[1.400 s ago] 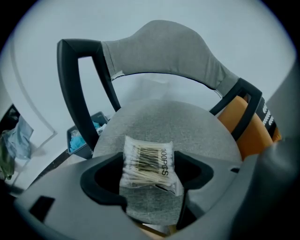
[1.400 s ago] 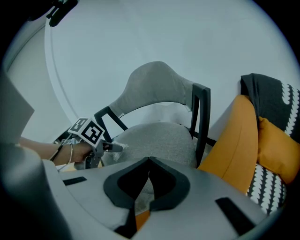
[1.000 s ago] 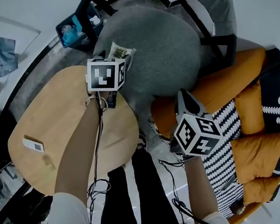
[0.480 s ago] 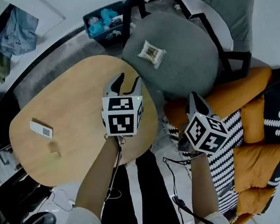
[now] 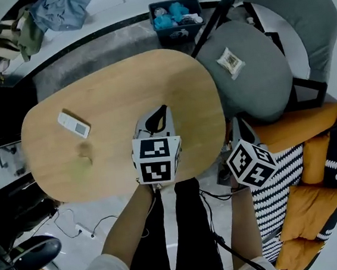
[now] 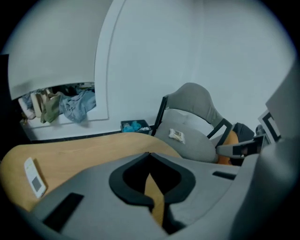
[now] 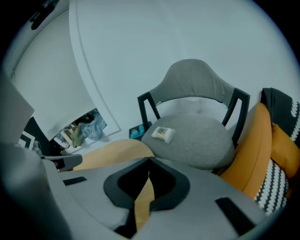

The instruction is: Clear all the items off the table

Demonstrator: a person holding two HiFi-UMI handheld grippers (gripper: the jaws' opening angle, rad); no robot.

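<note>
We hold both tools closed and empty: the left tool (image 6: 149, 156), jaws just drawn together on nothing, over the oval wooden tabletop (image 5: 127, 82); the right tool (image 7: 149, 161) off its right edge. A slim white rectangular remote (image 5: 73, 124) lies near the tabletop's left end, long axis slanting upper left to lower right in the head view. A printed packet (image 5: 230, 60) sits on the grey chair seat (image 5: 262, 88).

Soft, even light with faint shadows; strong fisheye bending, dark vignetted corners, slight motion blur.
</note>
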